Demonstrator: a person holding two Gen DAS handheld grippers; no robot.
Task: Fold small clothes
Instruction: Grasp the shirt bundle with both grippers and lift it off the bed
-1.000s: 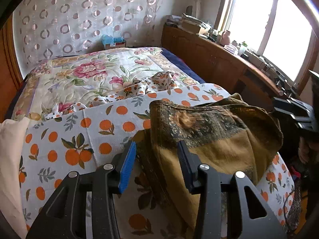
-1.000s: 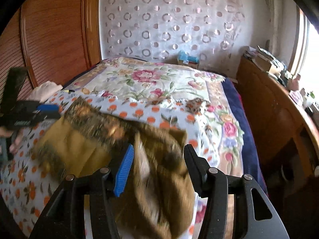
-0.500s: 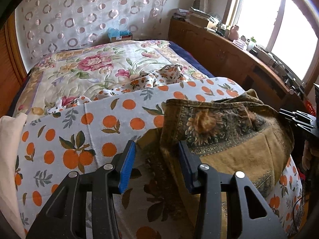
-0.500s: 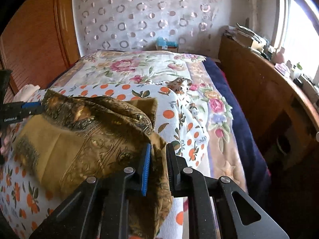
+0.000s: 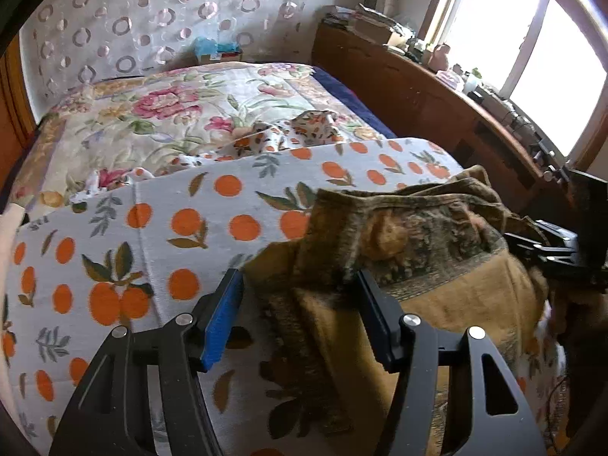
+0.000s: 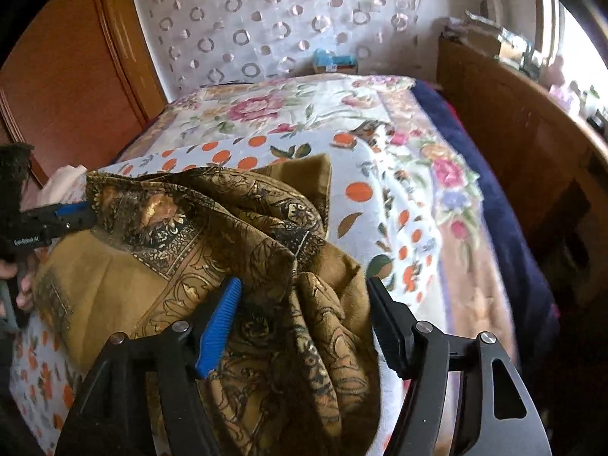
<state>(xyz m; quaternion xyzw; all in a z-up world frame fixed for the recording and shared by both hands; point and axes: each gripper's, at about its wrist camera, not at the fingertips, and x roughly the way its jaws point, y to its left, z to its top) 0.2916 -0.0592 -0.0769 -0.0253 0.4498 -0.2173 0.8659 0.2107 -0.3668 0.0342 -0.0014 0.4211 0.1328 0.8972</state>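
A mustard-brown garment with a dark ornate border (image 5: 437, 266) lies crumpled on the orange-print blanket (image 5: 190, 228); it also shows in the right wrist view (image 6: 228, 235). My left gripper (image 5: 300, 304) is open, its fingers astride the garment's left folds. My right gripper (image 6: 304, 311) is open, its fingers astride the bunched right end of the garment. The right gripper shows in the left wrist view (image 5: 551, 250) at the garment's far edge, and the left gripper shows in the right wrist view (image 6: 57, 216) at the other end.
A floral quilt (image 5: 159, 114) covers the bed beyond the blanket. A small patterned cloth (image 5: 307, 129) lies on it. A wooden cabinet (image 5: 437, 102) with clutter runs along the right under the window. A wooden wardrobe (image 6: 68, 76) stands on the left. A pale cloth (image 6: 60, 182) lies at the blanket's left edge.
My right gripper was shut on the garment's fold half a second ago and has opened, letting it go. The garment has settled lower on the blanket. My left gripper stays open.
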